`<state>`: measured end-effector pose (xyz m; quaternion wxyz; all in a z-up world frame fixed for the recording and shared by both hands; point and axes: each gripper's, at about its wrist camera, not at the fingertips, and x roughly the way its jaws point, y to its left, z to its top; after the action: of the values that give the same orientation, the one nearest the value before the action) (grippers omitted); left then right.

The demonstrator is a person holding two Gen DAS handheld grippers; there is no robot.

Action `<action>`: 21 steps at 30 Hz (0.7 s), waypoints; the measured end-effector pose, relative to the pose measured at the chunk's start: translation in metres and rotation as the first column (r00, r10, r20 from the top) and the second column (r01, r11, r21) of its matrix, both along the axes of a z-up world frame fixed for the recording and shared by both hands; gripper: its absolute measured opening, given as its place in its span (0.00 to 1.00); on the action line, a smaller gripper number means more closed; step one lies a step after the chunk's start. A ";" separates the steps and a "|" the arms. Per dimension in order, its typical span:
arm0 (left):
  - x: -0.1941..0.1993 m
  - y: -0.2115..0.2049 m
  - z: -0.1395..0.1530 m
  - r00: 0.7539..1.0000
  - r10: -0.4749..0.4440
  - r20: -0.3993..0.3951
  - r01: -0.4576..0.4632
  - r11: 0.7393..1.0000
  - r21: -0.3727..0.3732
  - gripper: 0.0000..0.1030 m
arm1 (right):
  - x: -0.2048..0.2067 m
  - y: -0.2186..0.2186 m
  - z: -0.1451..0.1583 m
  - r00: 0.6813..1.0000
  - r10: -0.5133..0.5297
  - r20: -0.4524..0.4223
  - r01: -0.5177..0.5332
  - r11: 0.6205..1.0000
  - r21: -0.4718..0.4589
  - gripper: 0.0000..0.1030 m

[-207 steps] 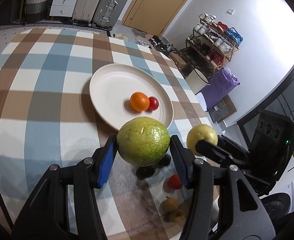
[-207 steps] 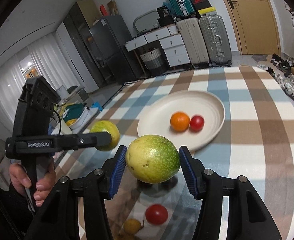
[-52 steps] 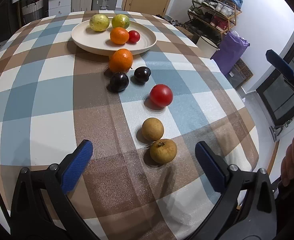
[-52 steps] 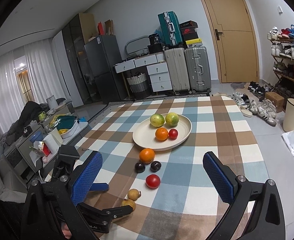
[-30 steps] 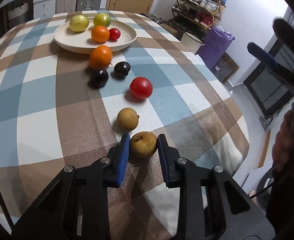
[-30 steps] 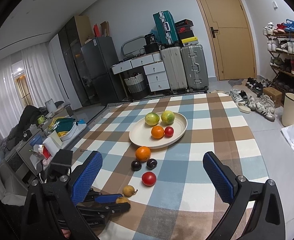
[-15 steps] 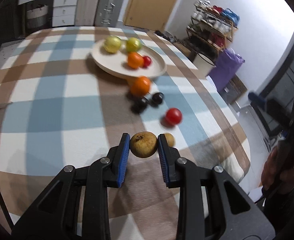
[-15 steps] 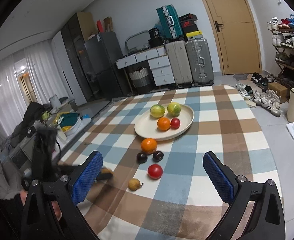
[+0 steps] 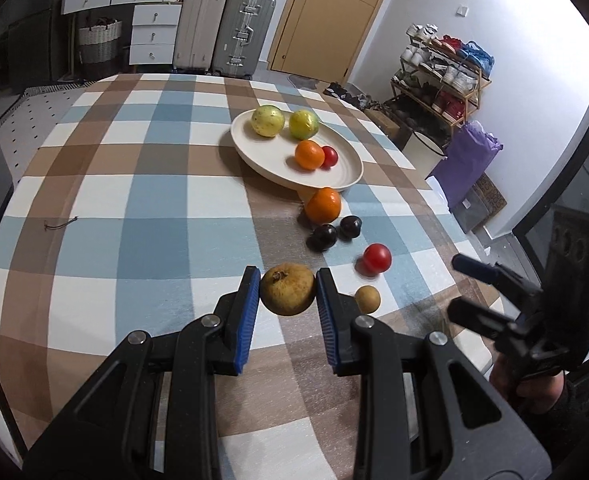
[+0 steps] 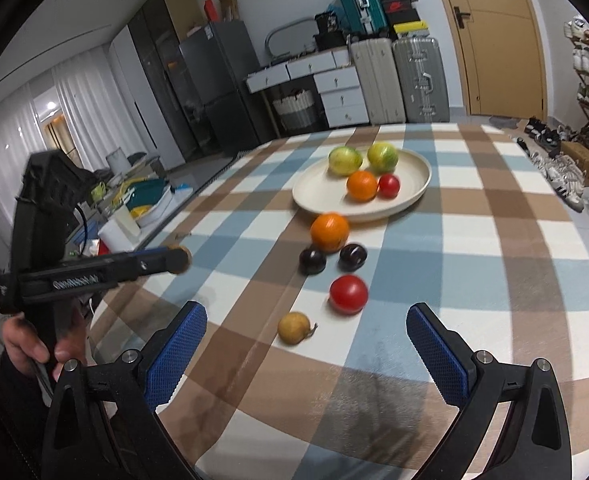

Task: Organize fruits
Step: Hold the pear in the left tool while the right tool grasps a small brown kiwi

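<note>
The desk (image 9: 134,208) has a checked cloth in brown, blue and white. The plate (image 9: 262,156) sits on it with two green fruits (image 9: 267,121), an orange (image 9: 309,155) and a small red fruit (image 9: 329,157) inside. Just beside the plate's near rim lies a big orange (image 9: 323,205). Near it are two dark plums (image 9: 322,237), then a red tomato (image 9: 377,258), then a little brown fruit (image 9: 367,299). The left gripper (image 9: 287,294) is clamped on a brown pear (image 9: 287,289), held up above the desk. The right gripper (image 10: 306,356) has its jaws wide apart, holding nothing, low over the near edge.
</note>
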<state>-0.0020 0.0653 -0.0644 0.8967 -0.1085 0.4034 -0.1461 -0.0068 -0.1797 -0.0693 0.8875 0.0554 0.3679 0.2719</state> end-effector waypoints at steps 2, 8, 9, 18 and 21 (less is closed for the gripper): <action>-0.002 0.005 0.001 1.000 0.008 0.002 -0.008 1.000 -0.007 0.25 | 0.002 0.004 -0.006 1.000 0.006 -0.015 -0.006 1.000 -0.005 0.99; -0.004 0.017 -0.001 1.000 0.024 -0.003 -0.024 1.000 -0.013 0.25 | 0.011 0.018 -0.019 0.999 0.025 -0.043 -0.026 0.999 -0.033 0.99; -0.004 0.019 -0.002 1.000 0.027 -0.005 -0.027 1.000 -0.016 0.25 | 0.011 0.020 -0.021 0.998 0.030 -0.047 -0.032 0.999 -0.035 0.99; -0.003 0.036 -0.009 0.999 0.049 -0.015 -0.049 0.998 -0.050 0.25 | 0.019 0.034 -0.038 0.995 0.045 -0.091 -0.051 0.996 -0.067 0.98; -0.002 0.040 -0.012 0.998 0.054 -0.020 -0.055 0.997 -0.058 0.25 | 0.022 0.040 -0.040 0.994 0.049 -0.096 -0.057 0.995 -0.084 0.96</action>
<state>-0.0043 0.1056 -0.0763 0.8931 -0.1469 0.4042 -0.1321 0.0147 -0.1394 -0.1092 0.8632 0.0199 0.4219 0.2764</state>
